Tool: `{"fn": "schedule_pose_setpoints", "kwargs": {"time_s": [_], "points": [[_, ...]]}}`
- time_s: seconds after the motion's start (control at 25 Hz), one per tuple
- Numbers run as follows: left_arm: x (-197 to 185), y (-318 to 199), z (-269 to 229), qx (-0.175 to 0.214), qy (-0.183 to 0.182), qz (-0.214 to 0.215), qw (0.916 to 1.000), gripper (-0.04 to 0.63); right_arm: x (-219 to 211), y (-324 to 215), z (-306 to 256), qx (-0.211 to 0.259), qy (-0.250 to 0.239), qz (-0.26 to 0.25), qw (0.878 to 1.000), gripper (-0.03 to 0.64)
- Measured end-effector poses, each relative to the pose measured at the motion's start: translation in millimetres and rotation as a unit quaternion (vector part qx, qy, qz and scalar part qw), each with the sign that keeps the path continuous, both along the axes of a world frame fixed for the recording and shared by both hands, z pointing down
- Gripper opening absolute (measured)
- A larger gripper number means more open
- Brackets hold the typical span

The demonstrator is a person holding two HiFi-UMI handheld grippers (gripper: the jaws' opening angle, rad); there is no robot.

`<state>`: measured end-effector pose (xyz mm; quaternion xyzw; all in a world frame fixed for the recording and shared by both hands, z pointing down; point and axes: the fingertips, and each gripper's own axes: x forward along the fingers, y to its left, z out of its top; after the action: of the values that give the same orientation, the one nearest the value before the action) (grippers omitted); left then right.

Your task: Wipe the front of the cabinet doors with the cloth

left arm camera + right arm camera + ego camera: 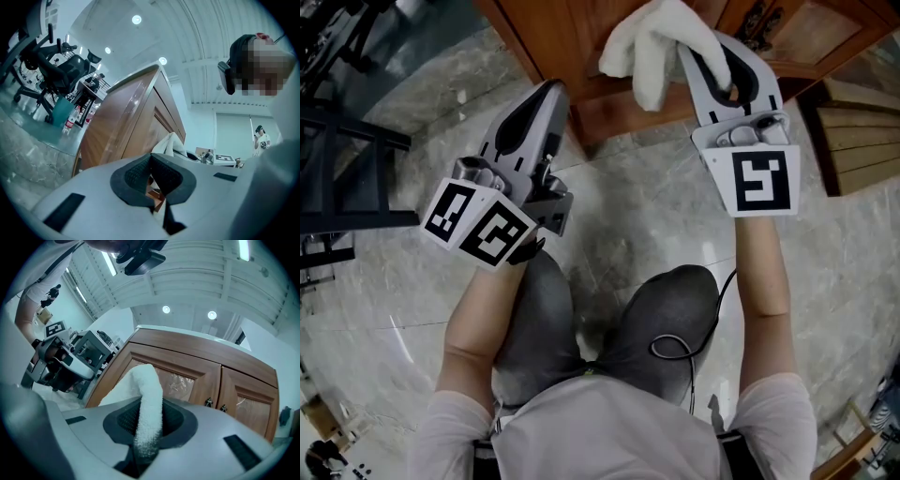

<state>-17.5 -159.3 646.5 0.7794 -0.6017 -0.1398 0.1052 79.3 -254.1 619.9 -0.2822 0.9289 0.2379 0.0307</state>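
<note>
Two claws show, both hand-held over a grey marble floor [637, 202]. The right claw [701, 45] [148, 423] is clamped on a white terry cloth [649, 49] [147, 390]. One fold runs up btwn its dark pads, and the rest bunches out past the tips toward the brown wooden cabinet [567, 42] [124, 124] [206, 357].

In the right gripper view the cloth stands in frt of the left door's pale textured panel [180, 380]. Can't tell if it touches the door. Two small dark knobs [209, 402] sit where the two doors meet, right of the cloth.

The left claw [553, 91] [151, 160] has its jaws drawn together at the tips w/ nothing btwn them. Only a sliver of cabinet shows thru the gap lower down. In the head view it sits just off the cabinet's near bottom corner, apart from the wood and nearer the person than the right claw.

The left gripper view looks along the cabinet's plain side, w/ the cloth [169, 144] peeking past the front edge.

A black-and-white marker cube [478, 223] rides at the left claw's rear, and another [759, 180] at the right's.

Knees in grey trousers [666, 314] are bent below, w/ a black cable [675, 349] looped on one.
</note>
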Motion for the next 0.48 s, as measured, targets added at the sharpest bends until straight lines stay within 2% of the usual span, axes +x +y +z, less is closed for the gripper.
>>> {"fn": "schedule_pose_setpoints", "kwargs": {"time_s": [0.48], "points": [[-1,-3,5,0.001,0.0,0.001,1.0,0.017,43,-39,12,-0.012,0.011,0.068,0.998,0.081]]}}
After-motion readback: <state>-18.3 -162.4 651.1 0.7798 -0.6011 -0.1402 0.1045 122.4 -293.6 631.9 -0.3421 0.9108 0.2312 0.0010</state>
